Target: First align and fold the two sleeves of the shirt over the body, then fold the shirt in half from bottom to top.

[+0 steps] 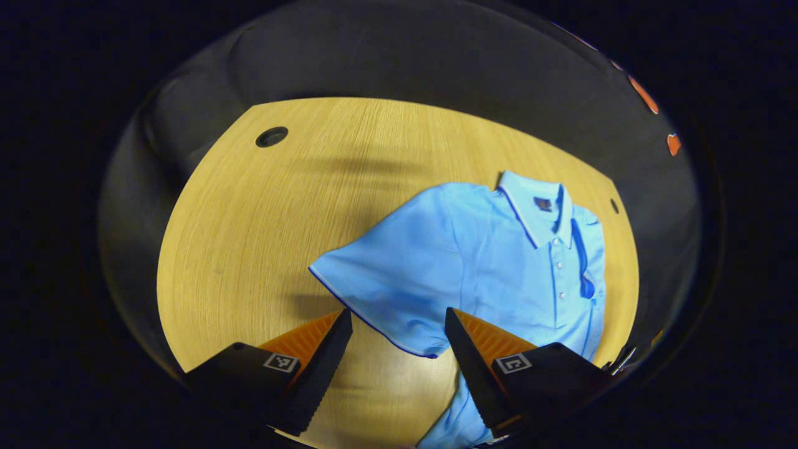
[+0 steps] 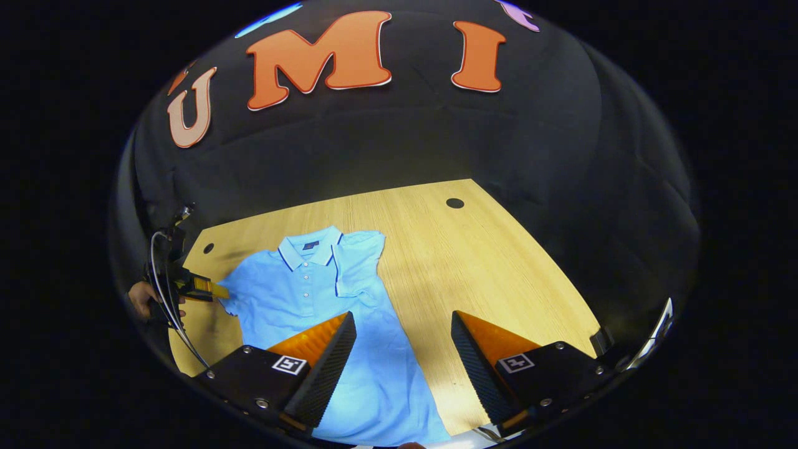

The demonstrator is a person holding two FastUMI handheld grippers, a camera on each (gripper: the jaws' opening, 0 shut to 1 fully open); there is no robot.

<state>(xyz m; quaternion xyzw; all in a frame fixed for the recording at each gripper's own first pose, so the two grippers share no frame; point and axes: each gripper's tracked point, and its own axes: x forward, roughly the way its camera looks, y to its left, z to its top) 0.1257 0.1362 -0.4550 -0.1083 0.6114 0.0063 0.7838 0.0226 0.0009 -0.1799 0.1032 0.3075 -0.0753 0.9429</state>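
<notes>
A: so where's the shirt (image 1: 499, 268) sitting right now?

B: it's lying flat on the wooden worktop (image 1: 249, 237), collar (image 1: 536, 209) pointing at the booth wall. In the right claw view one sleeve (image 2: 358, 262) is lying folded over the body, and the other sleeve (image 1: 380, 280) is sticking out sideways.

A: and the claws?

B: left claw (image 1: 399, 324) is hovering spread wide over that loose sleeve, gripping nothing. Right claw (image 2: 404, 330) is also gaping open above the shirt's lower edge.
</notes>
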